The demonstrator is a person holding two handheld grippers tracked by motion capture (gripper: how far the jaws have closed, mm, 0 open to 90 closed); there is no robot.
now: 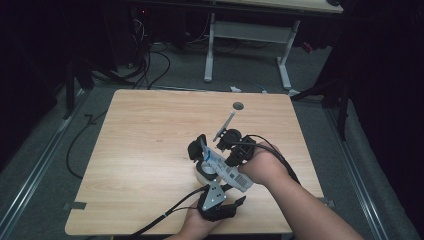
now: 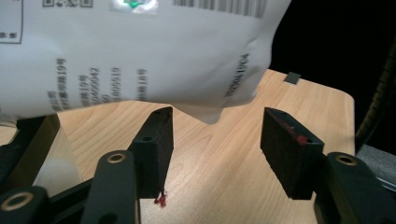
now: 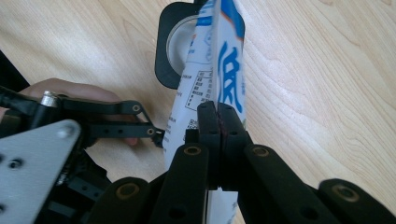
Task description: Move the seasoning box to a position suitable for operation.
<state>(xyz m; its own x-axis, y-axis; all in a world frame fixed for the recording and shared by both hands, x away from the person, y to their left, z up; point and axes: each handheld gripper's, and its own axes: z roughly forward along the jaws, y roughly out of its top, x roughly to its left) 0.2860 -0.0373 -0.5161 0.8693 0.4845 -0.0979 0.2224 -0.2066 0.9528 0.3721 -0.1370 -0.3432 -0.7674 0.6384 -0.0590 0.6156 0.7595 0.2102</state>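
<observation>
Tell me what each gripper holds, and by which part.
The right gripper pinches the white pouch by its thin edge. The left gripper is open under the pouch and holds nothing.

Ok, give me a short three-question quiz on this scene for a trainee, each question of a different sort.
1. True or false: the right tongs are shut on the white and blue printed plastic pouch.
2. What stands between the pads of the left tongs in the left gripper view? A) a metal spoon B) nothing but bare light wooden table C) a red cup
3. Fill in: in the right gripper view, the black-rimmed round container lies on the table, beyond the ____.

Key: 1 true; 2 B, with the pouch's corner hanging just beyond the pads; 3 pouch.
</observation>
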